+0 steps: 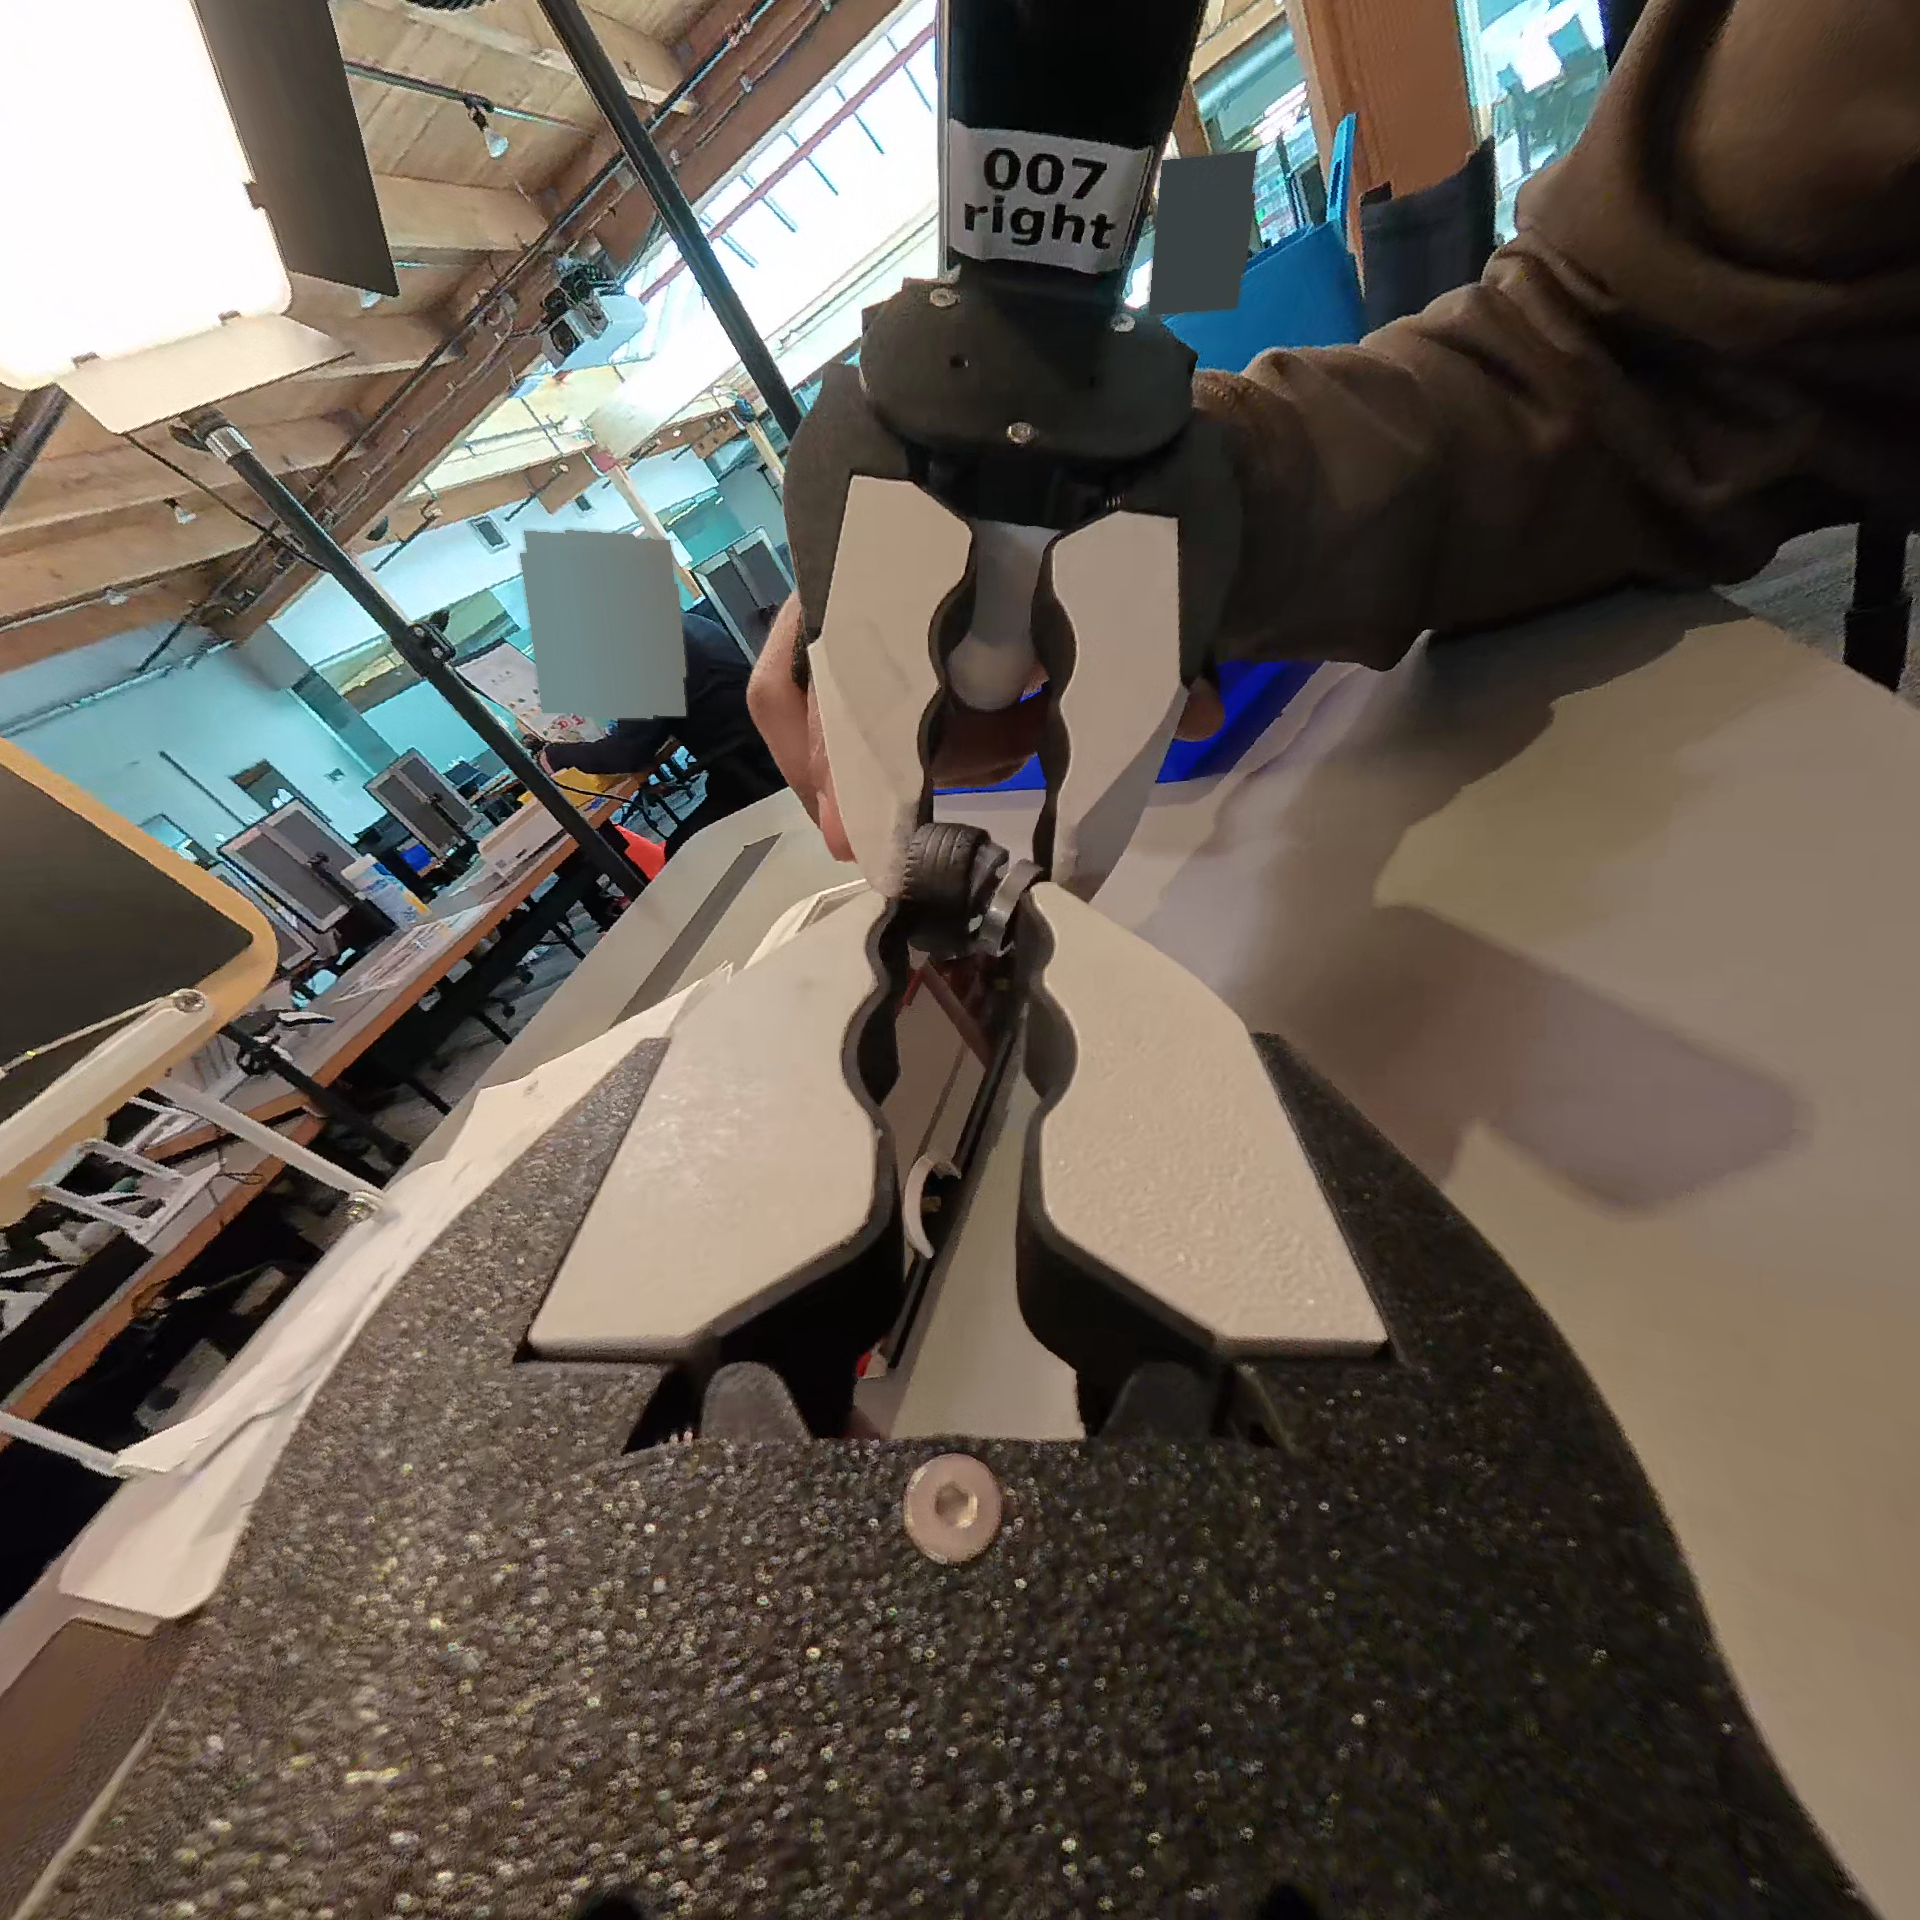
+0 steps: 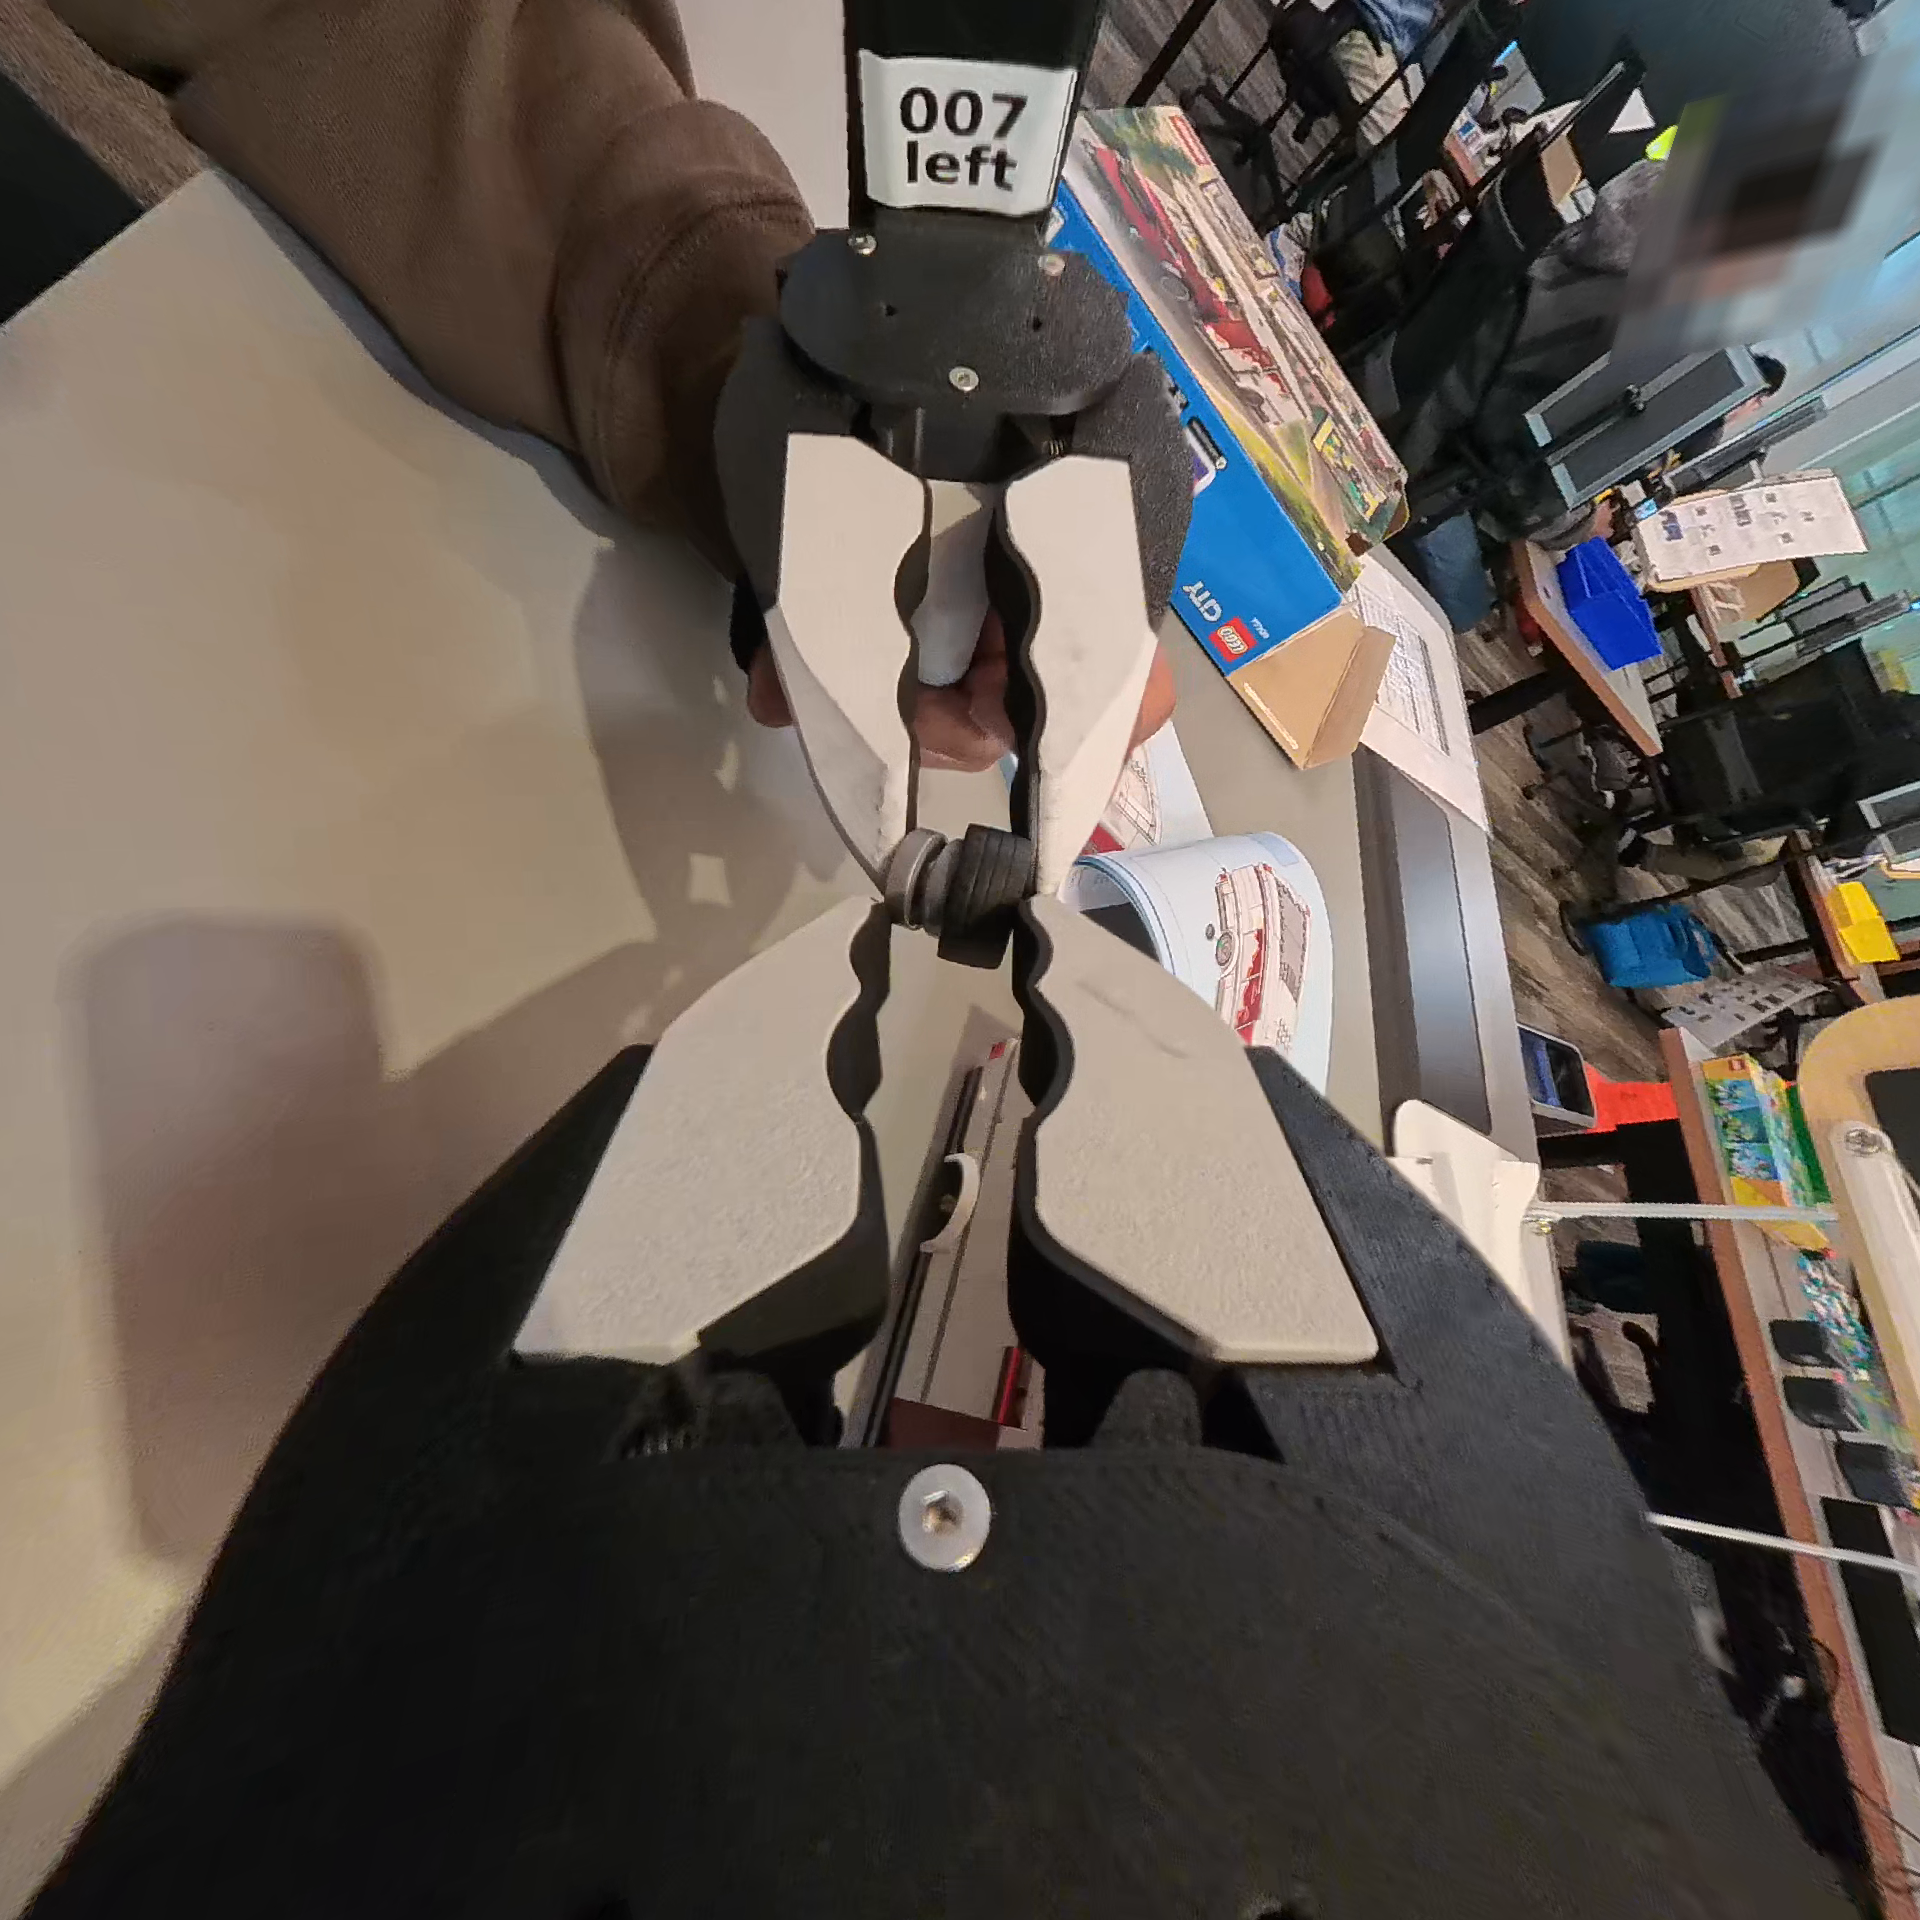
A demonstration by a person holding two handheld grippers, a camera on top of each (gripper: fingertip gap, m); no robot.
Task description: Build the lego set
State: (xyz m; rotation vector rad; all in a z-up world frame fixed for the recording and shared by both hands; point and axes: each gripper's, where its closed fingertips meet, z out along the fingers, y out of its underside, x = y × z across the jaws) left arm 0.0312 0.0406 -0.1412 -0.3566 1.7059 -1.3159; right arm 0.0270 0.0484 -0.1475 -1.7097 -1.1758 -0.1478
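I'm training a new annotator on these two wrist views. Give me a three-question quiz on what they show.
1. True or false: the two grippers meet tip to tip over the table.
2. What lies between the fingertips? A) a black tyre and grey wheel hub B) a pen C) a cup
3. What lies open on the table beyond the right gripper?

Key: 1 true. 2 A: tyre, hub, left gripper. 3 an instruction booklet.

The small black tyre (image 2: 1000, 868) looks like matt ribbed rubber, and the grey wheel hub (image 2: 914, 868) beside it is smooth plastic with a dull sheen. The fingers (image 1: 748, 1143) are faced in pale, finely pebbled matt plastic edged with black rubbery pads. The gripper body (image 1: 935, 1714) is grainy, speckled black plastic holding 1 shiny metal screw (image 1: 951, 1507). The table (image 2: 260, 623) is smooth matt white; the booklet (image 2: 1236, 935) is glossy paper; the sleeve (image 2: 499, 208) is soft brown cloth.
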